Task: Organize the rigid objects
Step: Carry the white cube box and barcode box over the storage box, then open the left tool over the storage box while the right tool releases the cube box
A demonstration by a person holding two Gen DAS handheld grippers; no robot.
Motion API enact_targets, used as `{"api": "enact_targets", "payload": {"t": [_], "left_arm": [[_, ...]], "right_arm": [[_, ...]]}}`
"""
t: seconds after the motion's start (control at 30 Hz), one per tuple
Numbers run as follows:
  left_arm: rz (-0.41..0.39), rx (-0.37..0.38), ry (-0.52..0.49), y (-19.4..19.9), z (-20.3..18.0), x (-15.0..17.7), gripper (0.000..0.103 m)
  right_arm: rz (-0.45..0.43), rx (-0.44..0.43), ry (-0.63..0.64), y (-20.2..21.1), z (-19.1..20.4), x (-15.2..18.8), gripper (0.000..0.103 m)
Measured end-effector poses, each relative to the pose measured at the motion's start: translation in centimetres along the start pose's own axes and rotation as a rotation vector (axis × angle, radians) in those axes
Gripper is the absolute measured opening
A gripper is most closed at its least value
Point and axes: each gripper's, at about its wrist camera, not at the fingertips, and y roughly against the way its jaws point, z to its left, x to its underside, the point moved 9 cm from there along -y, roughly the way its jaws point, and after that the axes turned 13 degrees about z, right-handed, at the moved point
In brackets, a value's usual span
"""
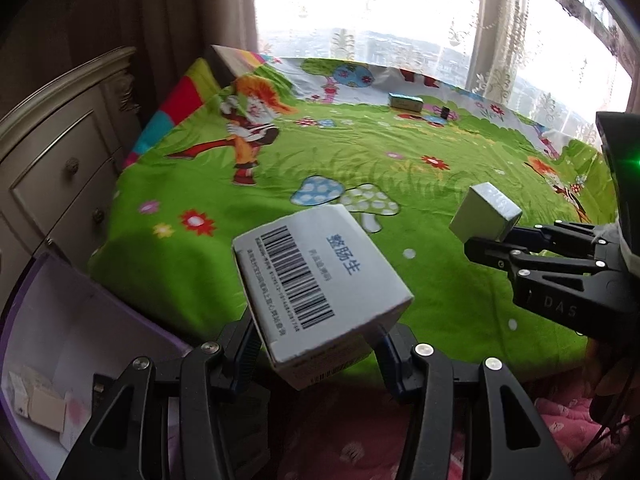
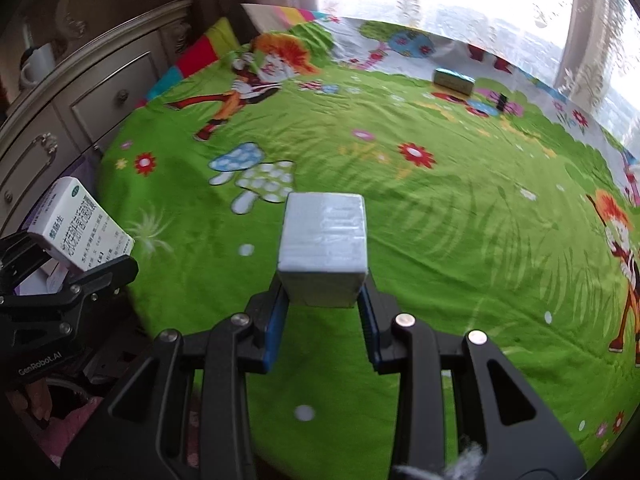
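We see the left claw (image 1: 316,354) clamped on a white carton (image 1: 320,280), barcode face up, held over the bed's (image 1: 400,168) near-left edge above an open purple box (image 1: 60,320) holding small cartons. The right claw (image 2: 322,316) grips a small pale box (image 2: 324,240) by its lower end, raised over the green cartoon sheet (image 2: 440,220). Well apart, near the window (image 1: 360,0), a green box (image 1: 405,102) and a small dark item (image 1: 444,113) lie on the bed, with a dresser (image 1: 60,152) to its left.
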Motion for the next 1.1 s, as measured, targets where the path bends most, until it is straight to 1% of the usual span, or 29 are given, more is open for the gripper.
{"api": "enact_targets", "payload": {"t": [0.1, 0.2, 0.33, 0.53, 0.7, 0.83, 0.93, 1.1], "left_arm": [[-0.018, -0.012, 0.041, 1.2, 1.9, 0.6, 0.052], [-0.041, -0.045, 0.078, 2.4, 3.8, 1.1, 0.052], [-0.046, -0.057, 0.126, 3.5, 6.1, 1.9, 0.052], [-0.055, -0.097, 0.193, 4.8, 9.5, 3.1, 0.052], [-0.04, -0.149, 0.273, 5.3, 13.5, 4.6, 0.052], [-0.023, -0.207, 0.339, 5.8, 16.8, 6.4, 0.052], [-0.016, -0.246, 0.388, 6.2, 19.3, 7.5, 0.052], [-0.023, -0.303, 0.464, 7.4, 23.1, 8.7, 0.052]], "right_arm": [[-0.006, -0.007, 0.045, 0.4, 1.7, -0.3, 0.038], [-0.018, -0.022, 0.117, 1.1, 4.3, -0.8, 0.038], [-0.036, -0.05, 0.208, 1.8, 7.8, -1.3, 0.038], [-0.053, -0.099, 0.351, 2.7, 13.3, -1.9, 0.038], [-0.033, -0.168, 0.46, 3.0, 18.4, -1.9, 0.038], [-0.019, -0.188, 0.574, 2.7, 22.7, -1.6, 0.038], [-0.001, -0.226, 0.644, 2.5, 26.0, -1.1, 0.038], [0.026, -0.264, 0.751, 1.7, 30.6, -0.1, 0.038]]}}
